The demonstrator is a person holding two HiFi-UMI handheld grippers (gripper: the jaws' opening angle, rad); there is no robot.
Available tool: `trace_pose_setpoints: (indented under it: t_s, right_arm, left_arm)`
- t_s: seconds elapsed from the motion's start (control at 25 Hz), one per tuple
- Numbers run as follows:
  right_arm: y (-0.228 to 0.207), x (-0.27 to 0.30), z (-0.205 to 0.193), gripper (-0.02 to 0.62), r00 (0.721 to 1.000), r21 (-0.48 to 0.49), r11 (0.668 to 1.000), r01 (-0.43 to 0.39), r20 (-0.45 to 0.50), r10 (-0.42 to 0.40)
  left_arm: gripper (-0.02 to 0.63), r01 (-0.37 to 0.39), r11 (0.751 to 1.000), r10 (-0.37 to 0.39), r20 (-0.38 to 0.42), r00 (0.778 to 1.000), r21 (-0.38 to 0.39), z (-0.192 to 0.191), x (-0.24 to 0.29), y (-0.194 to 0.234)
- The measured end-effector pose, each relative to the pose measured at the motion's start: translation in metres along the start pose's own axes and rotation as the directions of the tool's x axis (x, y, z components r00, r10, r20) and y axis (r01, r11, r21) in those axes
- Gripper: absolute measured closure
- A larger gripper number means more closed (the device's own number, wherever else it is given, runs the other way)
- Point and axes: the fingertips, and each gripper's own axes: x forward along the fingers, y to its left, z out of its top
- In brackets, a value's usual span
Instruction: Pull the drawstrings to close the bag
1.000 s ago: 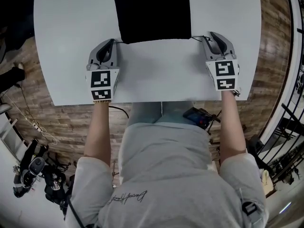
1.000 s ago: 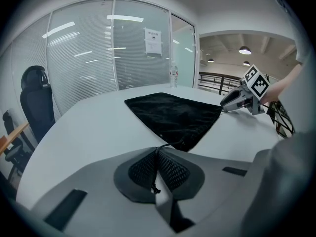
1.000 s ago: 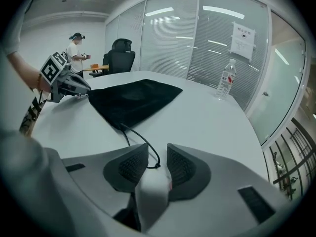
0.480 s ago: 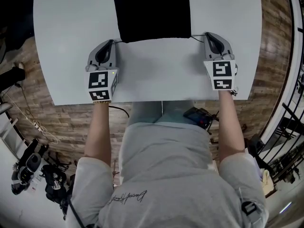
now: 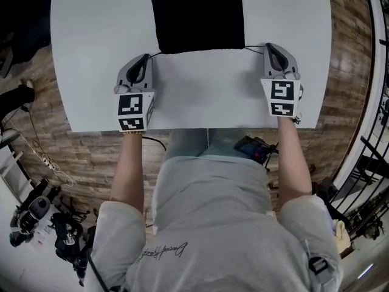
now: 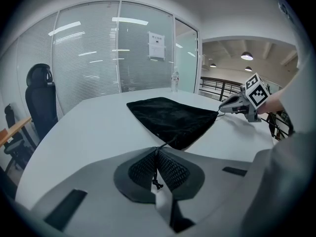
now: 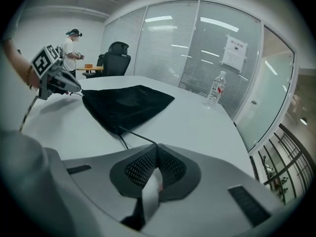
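Note:
A black drawstring bag [image 5: 197,14] lies flat on the white table [image 5: 200,96], its mouth edge toward me. My left gripper [image 5: 148,56] sits at the mouth's left corner, shut on the left drawstring [image 6: 168,143], whose knotted end hangs between the pads [image 6: 143,169]. My right gripper [image 5: 267,45] is at the right corner. Its jaws have just been closing, and the right drawstring [image 7: 136,137] runs from the bag [image 7: 123,105] in between them. Each gripper sees the other across the bag [image 6: 173,117]: the right gripper [image 6: 223,110] and the left gripper [image 7: 74,89].
A water bottle [image 7: 215,89] stands far back on the table. Glass partitions [image 6: 89,53] ring the room, with a black office chair [image 7: 116,58] and a person [image 7: 71,48] behind. The table's near edge [image 5: 200,128] is just below both grippers.
The right gripper's jaws have closed onto the right drawstring. Both hands have stayed almost where they were at the bag's corners.

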Motion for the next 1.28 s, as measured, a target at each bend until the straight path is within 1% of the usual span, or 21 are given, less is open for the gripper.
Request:
trace_pose_setpoints:
  t_s: [0.12, 0.36, 0.6, 0.76, 1.0, 1.28]
  right_arm:
    - [-0.002, -0.008, 0.005, 0.569, 1.0, 0.019, 1.0, 0.002, 0.008, -0.002]
    - [-0.008, -0.026, 0.013, 0.569, 0.999, 0.045, 0.999, 0.001, 0.034, -0.002]
    - [-0.012, -0.038, 0.02, 0.569, 0.999, 0.062, 0.998, -0.007, 0.048, 0.004]
    - [-0.016, -0.042, 0.033, 0.569, 0.998, 0.052, 0.998, -0.022, 0.06, 0.019]
    - [-0.017, -0.058, 0.048, 0.569, 0.996, 0.047, 0.998, -0.032, 0.083, 0.028]
    - [-0.026, -0.075, 0.063, 0.569, 0.993, 0.045, 0.998, -0.038, 0.112, 0.032]
  left_arm:
    - [0.594, 0.001, 1.0, -0.001, 0.008, 1.0, 0.001, 0.004, -0.009, -0.005]
    - [0.594, -0.022, 1.0, 0.022, 0.031, 0.999, -0.011, 0.012, -0.023, -0.01]
    - [0.594, 0.0, 0.998, 0.003, 0.05, 0.999, -0.062, 0.019, -0.034, -0.014]
    - [0.594, 0.008, 0.998, -0.003, 0.073, 0.997, -0.064, 0.033, -0.036, -0.008]
    - [0.594, -0.009, 0.998, 0.015, 0.099, 0.995, -0.068, 0.047, -0.05, -0.004]
    - [0.595, -0.008, 0.998, 0.014, 0.119, 0.993, -0.058, 0.066, -0.066, -0.013]
